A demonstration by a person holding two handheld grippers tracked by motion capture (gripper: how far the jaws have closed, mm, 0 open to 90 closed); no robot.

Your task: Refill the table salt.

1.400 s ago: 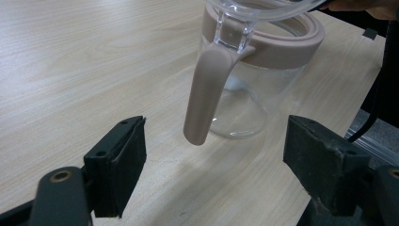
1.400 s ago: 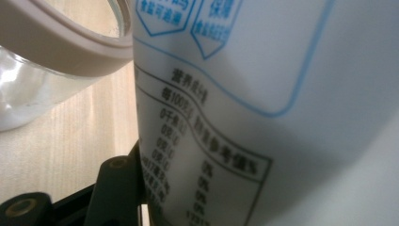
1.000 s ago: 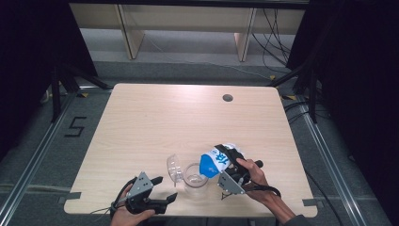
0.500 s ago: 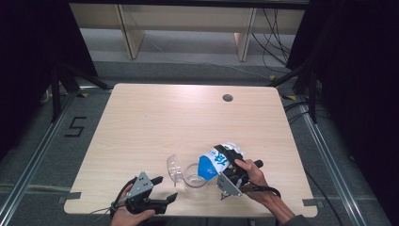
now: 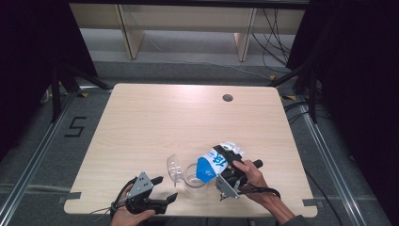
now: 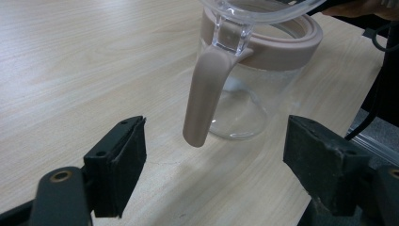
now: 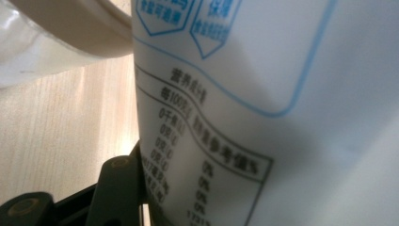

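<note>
The right tool is clamped on a white-and-blue pouch, tipped with its blue end over the mouth of a clear jar that stands on the bench near the front edge. The jar's hinged lid stands open to its left. The left tool hovers with jaws wide apart, just short of the jar; in the left gripper view its pinkish clasp hangs between them, untouched.

Nothing steadies the jar, so in my judgement the pouch could nudge it over, or contents could miss the rim. Against the pictures half a second and a second back, nothing appears to have shifted.
</note>
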